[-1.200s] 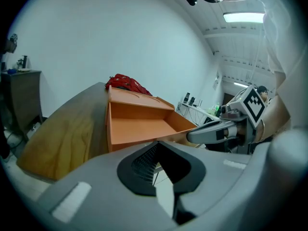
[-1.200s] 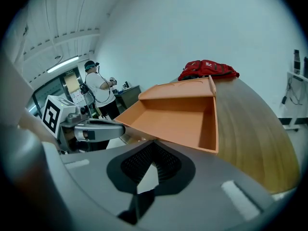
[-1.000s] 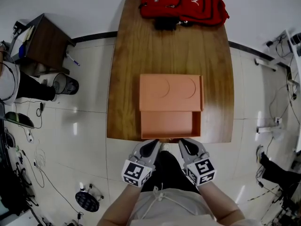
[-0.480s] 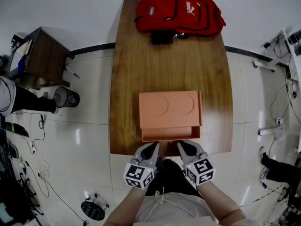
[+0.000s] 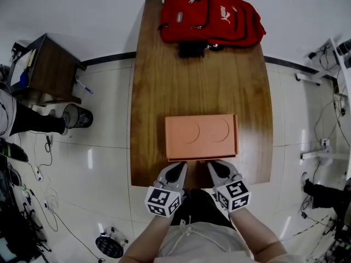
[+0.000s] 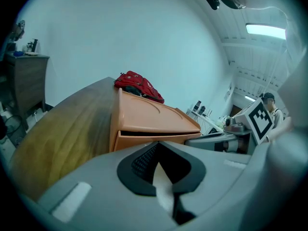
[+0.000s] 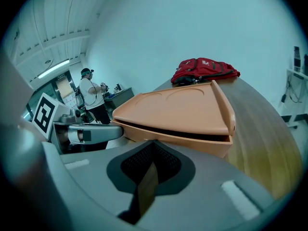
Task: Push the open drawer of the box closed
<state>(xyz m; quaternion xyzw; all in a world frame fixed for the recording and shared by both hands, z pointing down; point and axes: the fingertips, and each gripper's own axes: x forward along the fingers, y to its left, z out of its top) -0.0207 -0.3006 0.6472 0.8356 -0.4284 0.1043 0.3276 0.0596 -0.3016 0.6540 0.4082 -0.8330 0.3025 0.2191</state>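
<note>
My left tool (image 5: 177, 167) sits at the near edge of the brown wooden desk (image 5: 159, 92). Its jaws are pressed together on nothing, and the tips are up against the front of the box, touching or all but. The orange plastic box (image 5: 201, 133) lies flat near that edge, square to me, well apart from the red backpack (image 5: 211, 12) at the far end. Its drawer (image 6: 132, 139) is almost home: only a dark slit shows above the front panel. My right tool (image 5: 218, 167) mirrors the left, jaws together and holding nothing, at the panel's other half. I judge the box light, its thin plastic a little flexible, and likely to slide on the smooth wood. So I would press flat on the panel with both tips evenly rather than grip anything.
</note>
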